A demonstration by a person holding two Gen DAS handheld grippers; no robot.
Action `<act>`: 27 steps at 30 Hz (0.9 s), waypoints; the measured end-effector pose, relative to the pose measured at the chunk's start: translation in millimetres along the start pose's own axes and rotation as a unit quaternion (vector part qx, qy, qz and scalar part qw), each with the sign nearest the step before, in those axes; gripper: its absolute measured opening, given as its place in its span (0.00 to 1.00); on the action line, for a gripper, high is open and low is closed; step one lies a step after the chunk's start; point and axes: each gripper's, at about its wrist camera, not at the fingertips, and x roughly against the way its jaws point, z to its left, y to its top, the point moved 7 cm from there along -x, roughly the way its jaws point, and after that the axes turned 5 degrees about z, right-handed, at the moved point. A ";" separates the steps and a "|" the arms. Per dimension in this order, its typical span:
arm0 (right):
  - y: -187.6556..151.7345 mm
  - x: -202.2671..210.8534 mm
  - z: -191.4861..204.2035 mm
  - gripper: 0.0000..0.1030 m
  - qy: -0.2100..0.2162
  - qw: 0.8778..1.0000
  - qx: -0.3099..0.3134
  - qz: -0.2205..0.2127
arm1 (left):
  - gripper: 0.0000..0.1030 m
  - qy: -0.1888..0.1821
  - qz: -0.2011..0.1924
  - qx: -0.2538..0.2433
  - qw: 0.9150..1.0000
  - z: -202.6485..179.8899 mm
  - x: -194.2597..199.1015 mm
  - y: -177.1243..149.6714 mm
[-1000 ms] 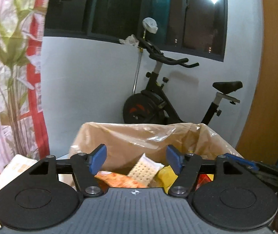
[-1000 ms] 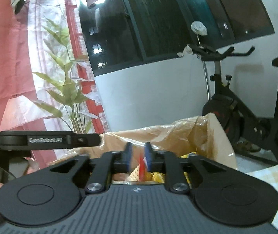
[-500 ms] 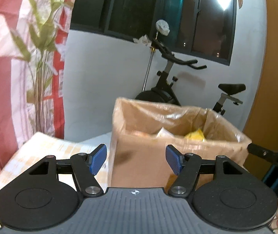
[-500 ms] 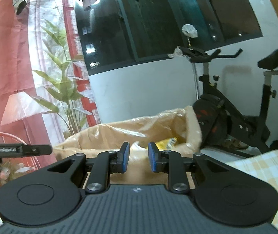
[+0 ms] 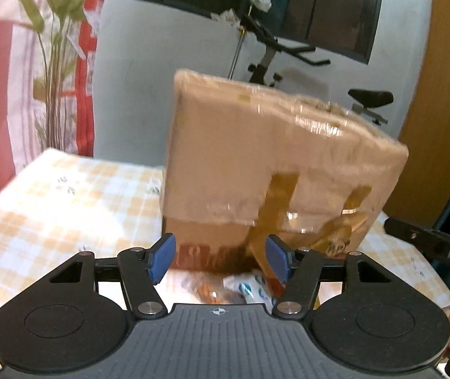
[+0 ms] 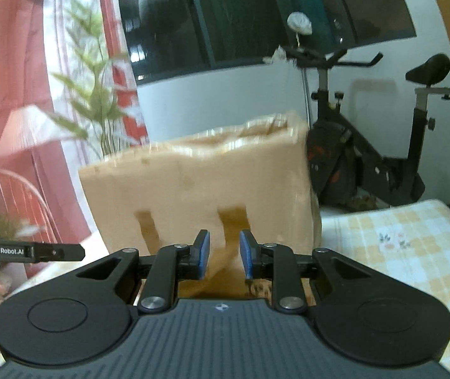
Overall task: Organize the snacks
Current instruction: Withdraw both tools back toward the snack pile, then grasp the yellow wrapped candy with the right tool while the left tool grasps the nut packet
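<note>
Left wrist view: a cardboard box (image 5: 256, 151), wrapped in clear plastic and crossed by brown tape strips, stands on a surface (image 5: 67, 195) covered with a yellow-and-white checked cloth; the picture is blurred by motion. Snack packets (image 5: 225, 287), one white with blue print and one orange, lie on the cloth at the foot of the box, just beyond the left gripper (image 5: 220, 259). Its blue-padded fingers (image 5: 161, 257) stand apart and are closing, with nothing pressed between them; the packets lie lower, beyond the tips. At the right edge, part of the other gripper's black arm and a hand on its handle appear. Right wrist view: the same box (image 6: 199, 183) fills the centre, and the right gripper (image 6: 224, 257) faces its taped side with fingers (image 6: 202, 255) narrowly apart, gripping nothing. Behind the box are an exercise bike (image 6: 367, 145), dark windows (image 6: 256, 15), a leafy plant (image 6: 98, 101) and red-and-white curtains (image 6: 13, 63).
</note>
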 end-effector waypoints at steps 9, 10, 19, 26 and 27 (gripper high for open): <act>-53.2 -46.1 -3.7 0.26 0.005 0.994 -0.011 0.110 | 0.61 0.014 0.043 0.012 0.999 12.4 -29.0 -30.9; -57.4 -51.6 -5.4 0.28 0.004 0.992 -0.018 0.121 | 0.61 0.017 0.047 0.013 0.999 13.9 -30.7 -31.7; -74.7 -97.8 -1.0 0.46 -0.021 0.984 -0.036 0.176 | 0.61 0.020 0.059 0.030 0.998 24.9 -37.7 -43.4; -85.5 -97.1 1.4 0.39 -0.067 0.980 0.026 0.185 | 0.61 0.017 0.071 0.023 0.997 24.2 -42.3 -54.1; -87.0 -94.9 -1.1 0.36 -0.066 0.980 0.025 0.184 | 0.61 0.018 0.074 0.019 0.997 23.0 -44.6 -55.7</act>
